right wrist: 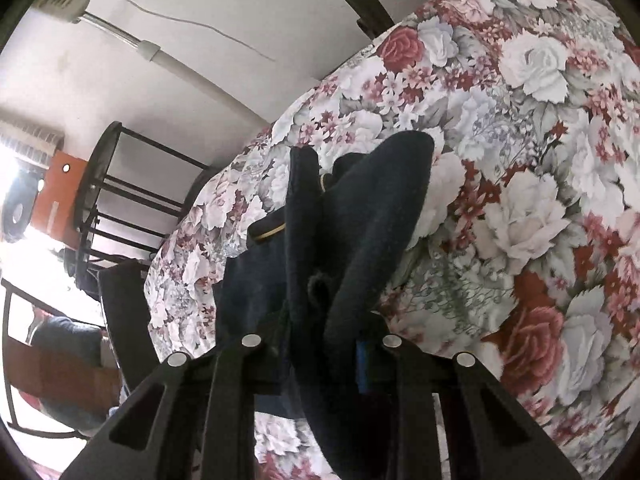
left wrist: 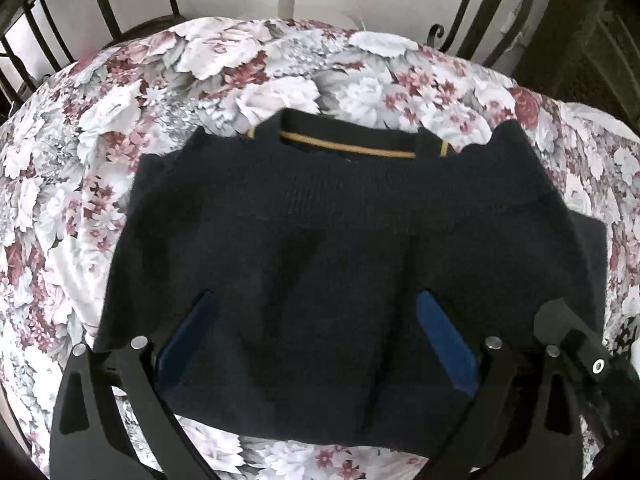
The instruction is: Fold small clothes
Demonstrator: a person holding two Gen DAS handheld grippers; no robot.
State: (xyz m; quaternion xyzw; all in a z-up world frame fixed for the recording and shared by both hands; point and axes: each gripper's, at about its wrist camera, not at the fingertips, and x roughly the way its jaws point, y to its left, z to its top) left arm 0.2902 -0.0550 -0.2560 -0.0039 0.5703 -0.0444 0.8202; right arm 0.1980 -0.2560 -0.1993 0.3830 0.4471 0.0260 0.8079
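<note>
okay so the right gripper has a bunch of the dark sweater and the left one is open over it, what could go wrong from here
1. The right gripper pinches a thick bunched wad of the navy sweater, several layers; lifting may drag the whole garment rather than fold one edge.
2. The left gripper is open above the fabric, pinning nothing, so the sweater could slide on the floral tablecloth.
3. The bunch could slip from the fingers.

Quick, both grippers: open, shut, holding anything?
Left gripper: open above the dark navy knit sweater, holding nothing.
Right gripper: shut on the sweater's bunched fabric.

Left gripper (left wrist: 316, 344), right gripper (right wrist: 320, 344): black arms, silver pivot screws, blue pads.
</note>
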